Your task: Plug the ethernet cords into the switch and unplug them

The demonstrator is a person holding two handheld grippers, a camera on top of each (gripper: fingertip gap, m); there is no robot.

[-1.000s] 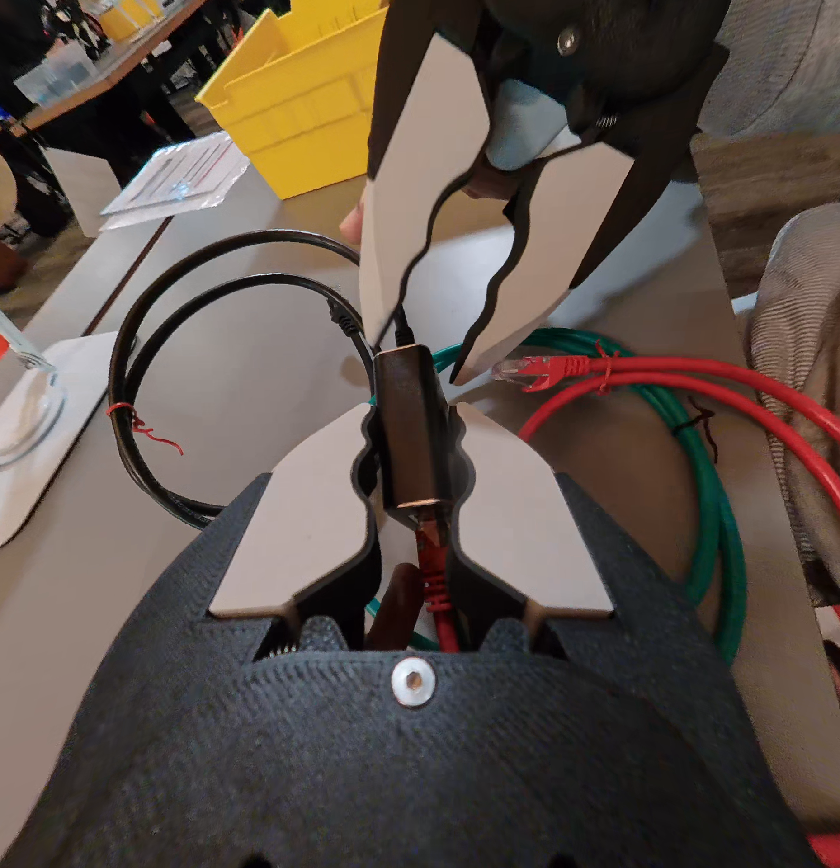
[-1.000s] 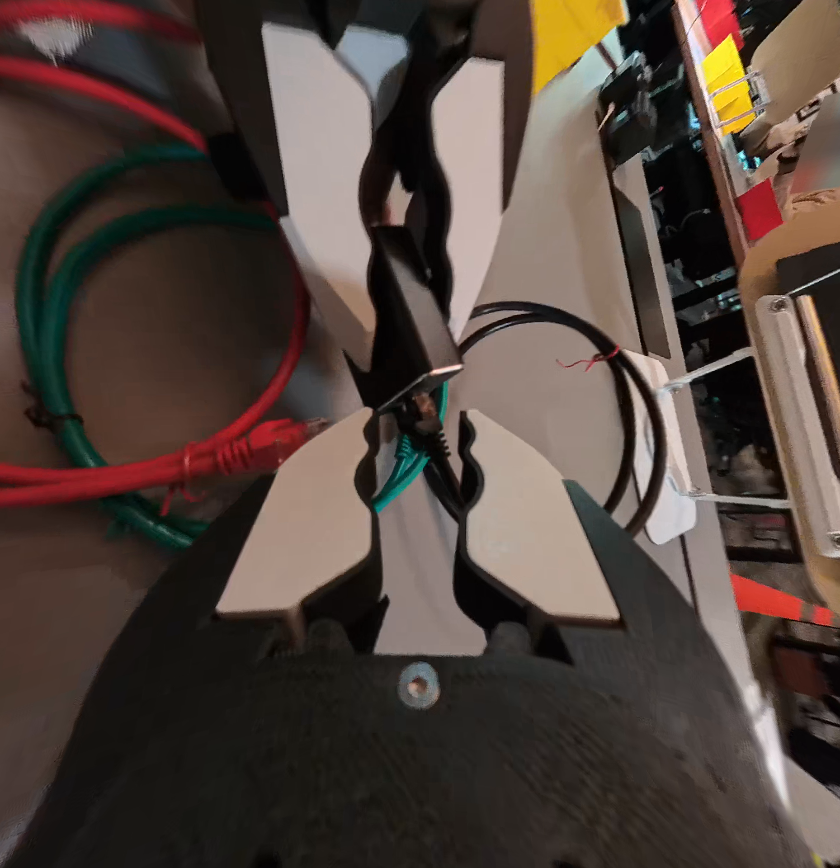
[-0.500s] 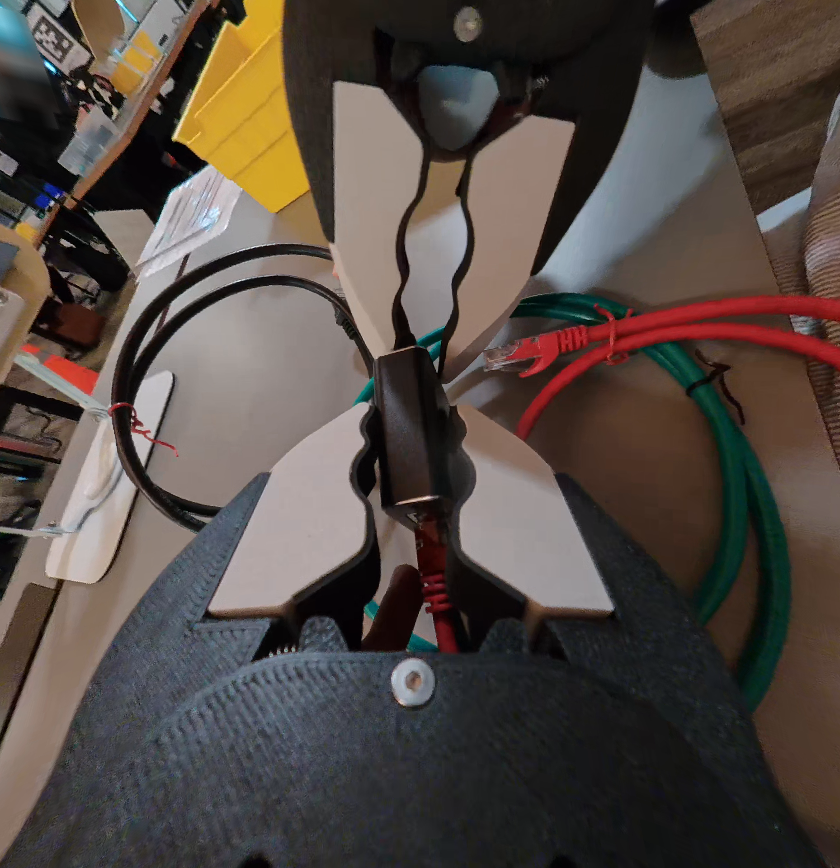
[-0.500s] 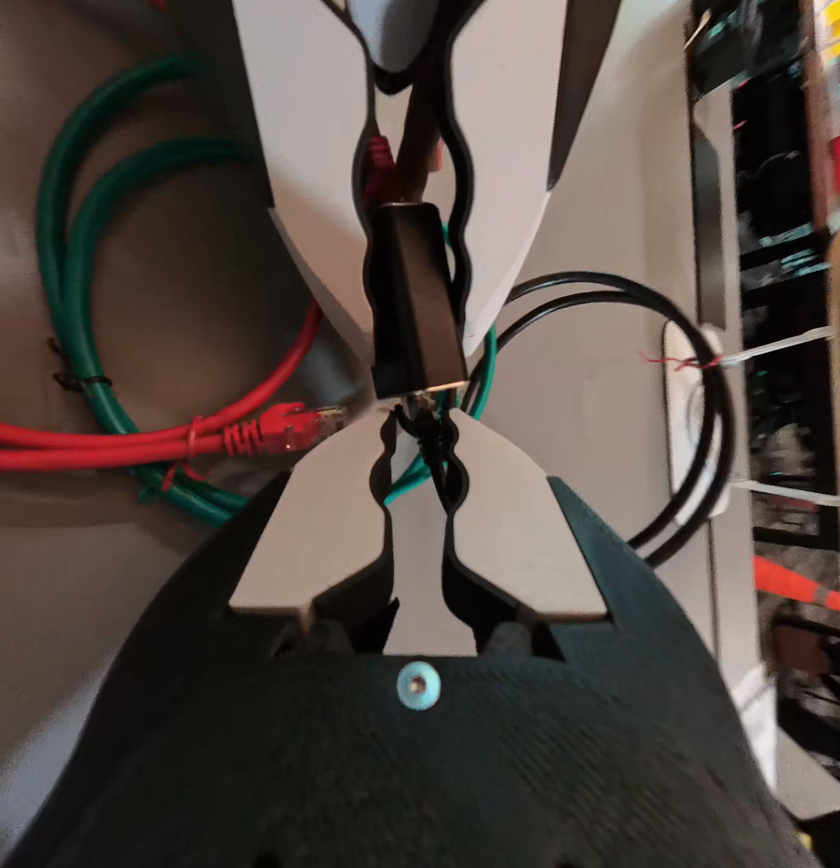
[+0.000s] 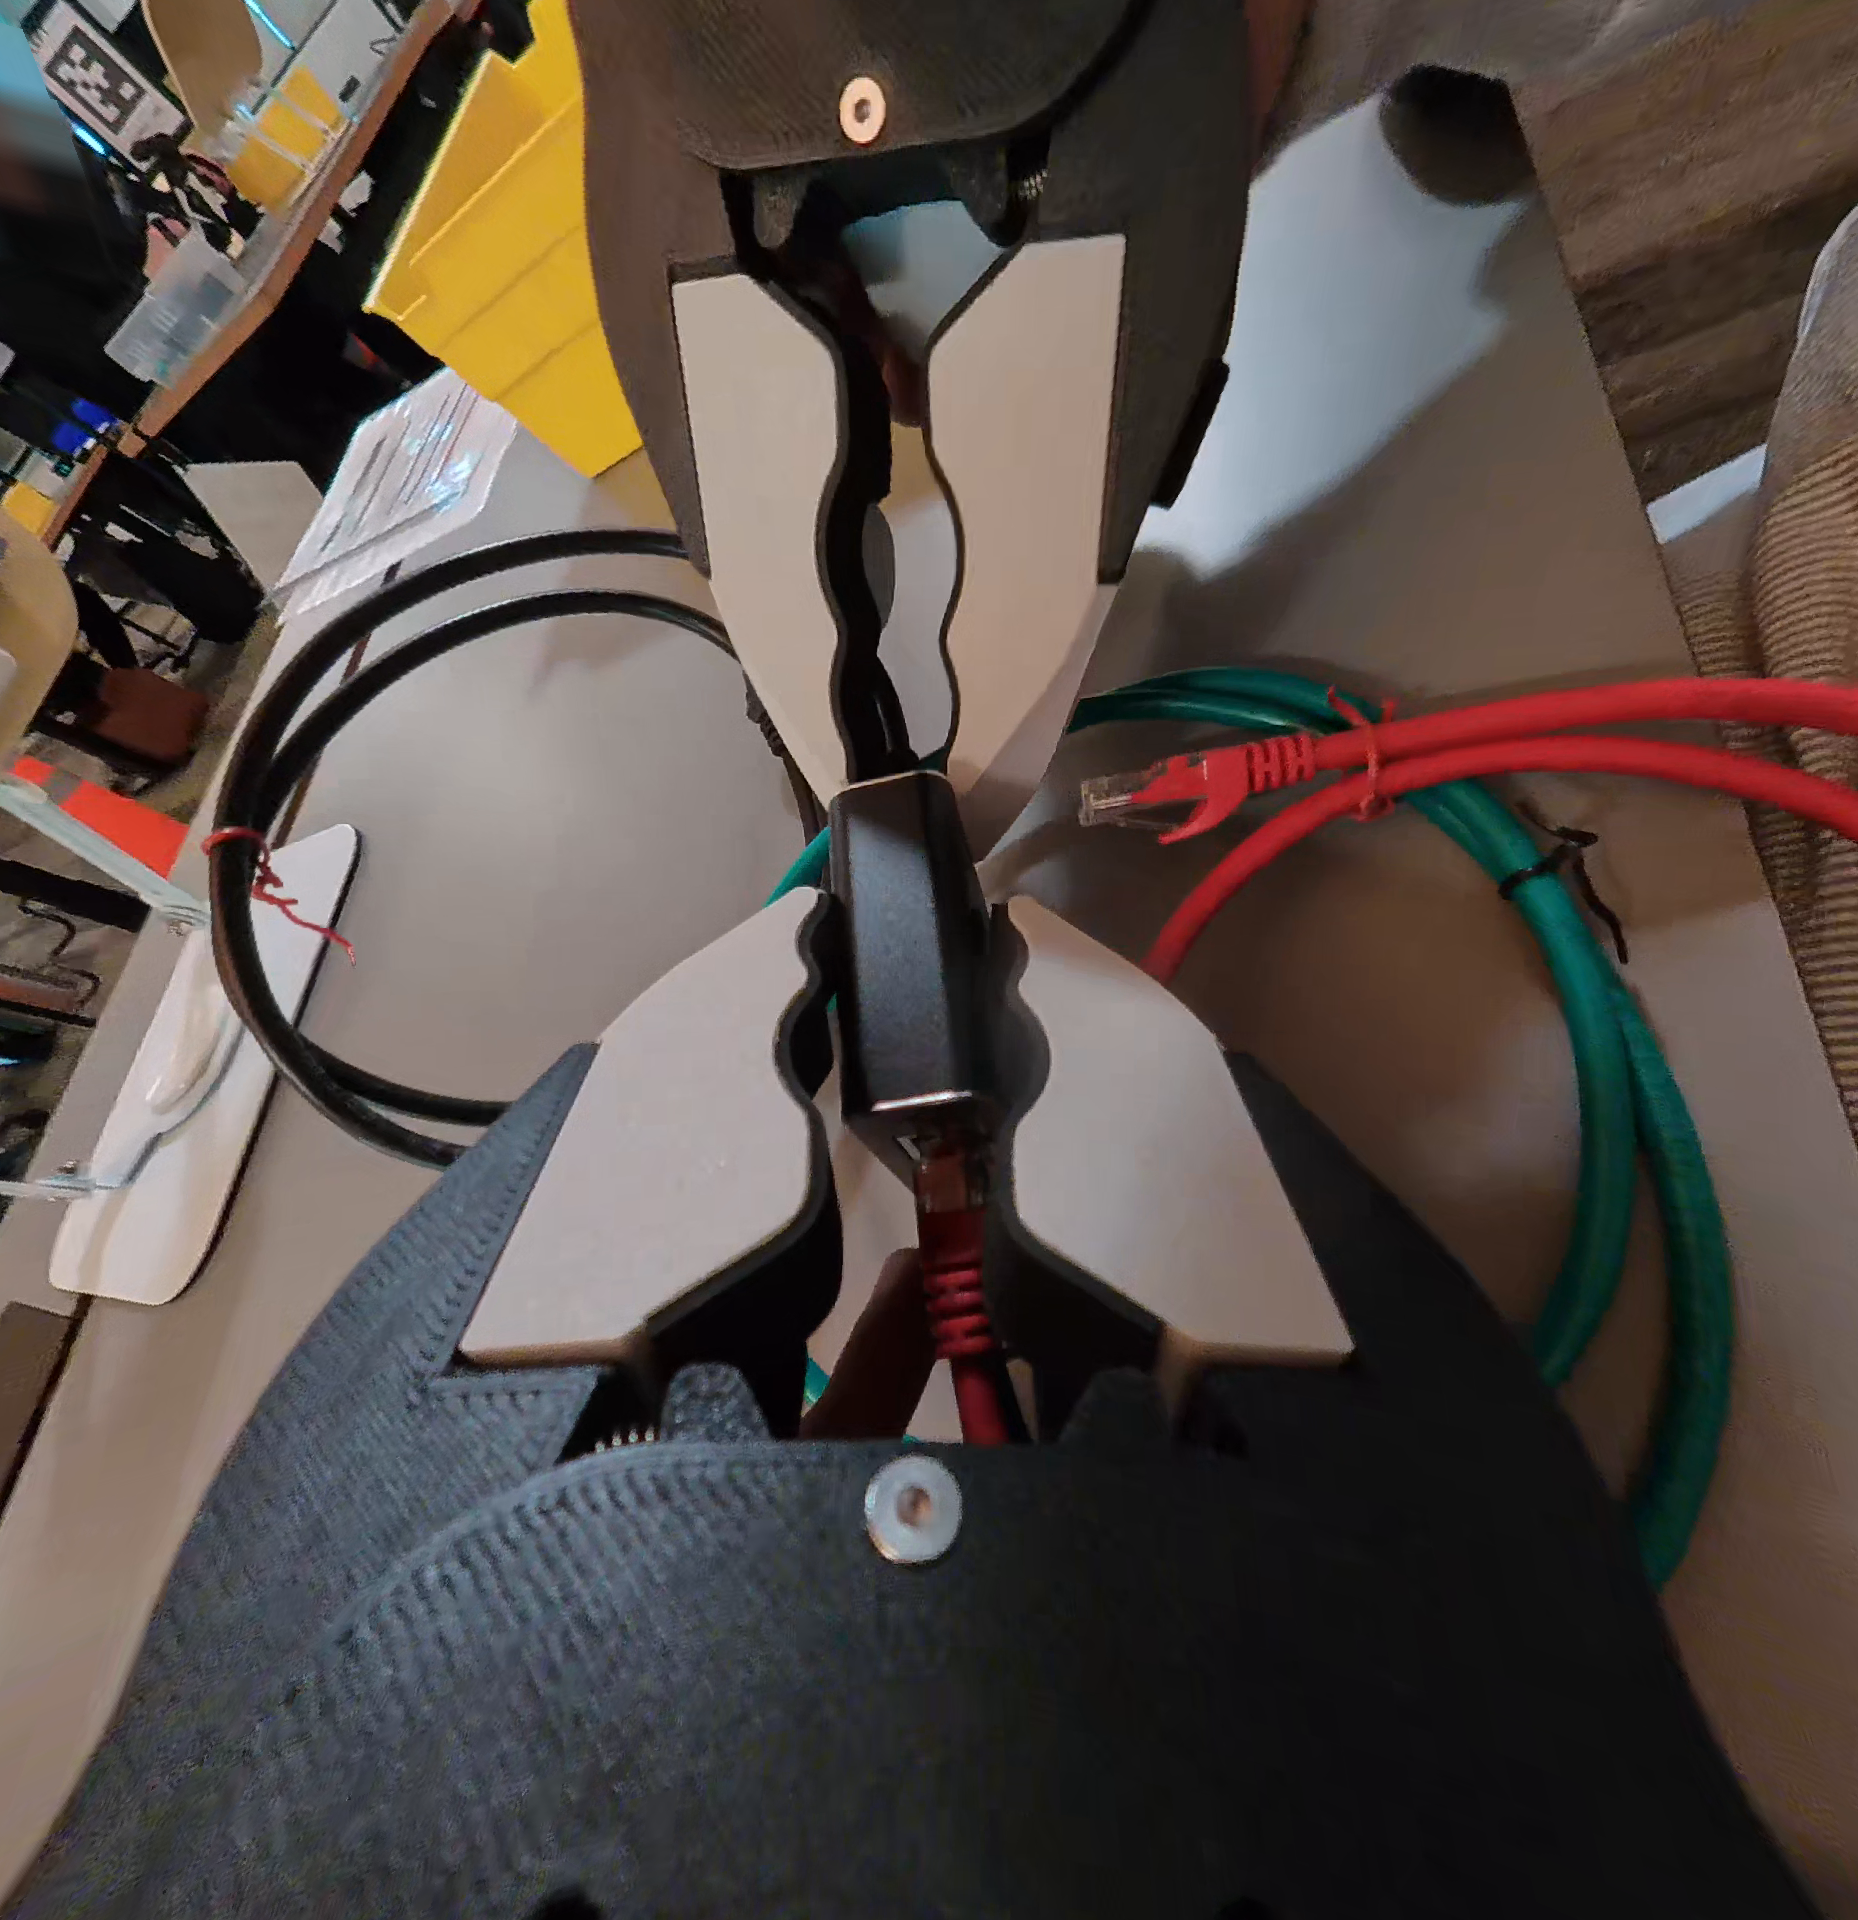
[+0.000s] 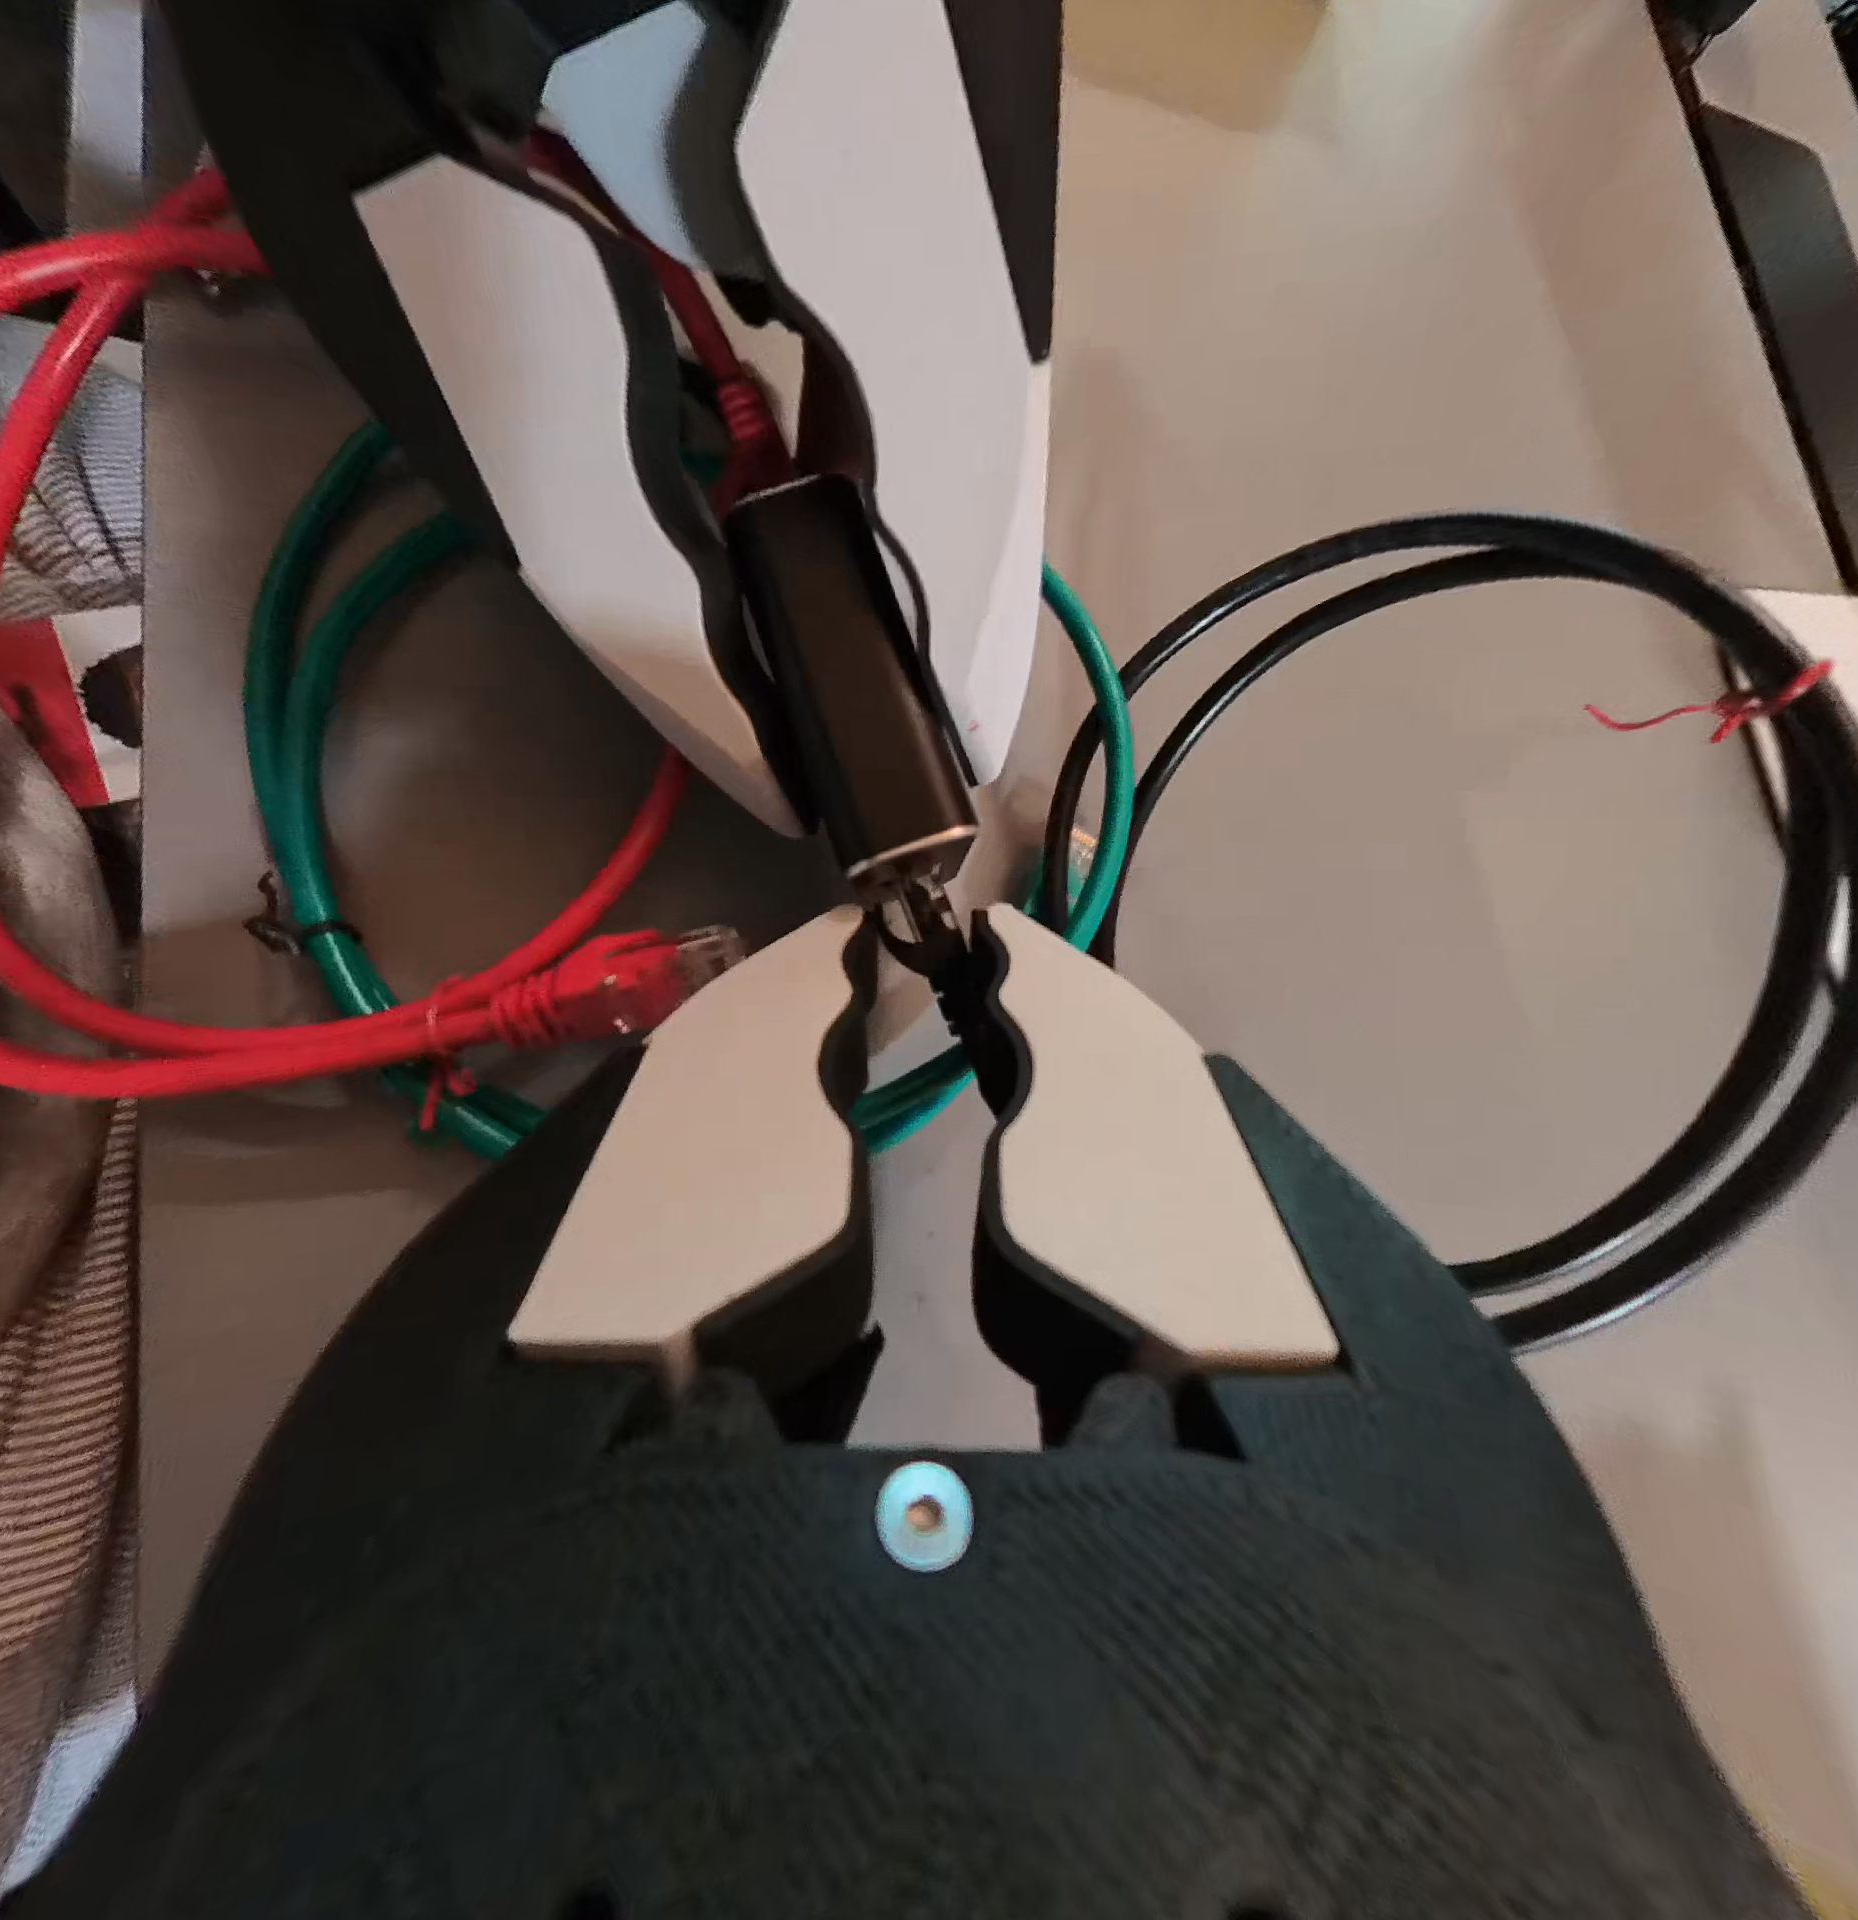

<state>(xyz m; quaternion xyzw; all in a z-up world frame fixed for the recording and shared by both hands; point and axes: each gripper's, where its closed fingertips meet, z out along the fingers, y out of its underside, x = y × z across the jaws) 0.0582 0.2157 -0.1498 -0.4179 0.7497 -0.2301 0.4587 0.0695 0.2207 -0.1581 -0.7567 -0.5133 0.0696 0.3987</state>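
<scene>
Left view: my left tongs (image 5: 909, 997) pinch the switch (image 5: 909, 966), red cord (image 5: 956, 1288) plugged behind it. Right view: my right tongs (image 6: 930, 961) clamp the black plug (image 6: 930, 930) at the switch (image 6: 852, 696); a skewed pull could jam its latch.

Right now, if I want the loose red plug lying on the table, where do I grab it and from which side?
Take the ribbed red boot just behind the clear tip, coming down from above and closing across its width. It lies flat on the table, so both sides are open, and the ribs probably grip better.
</scene>
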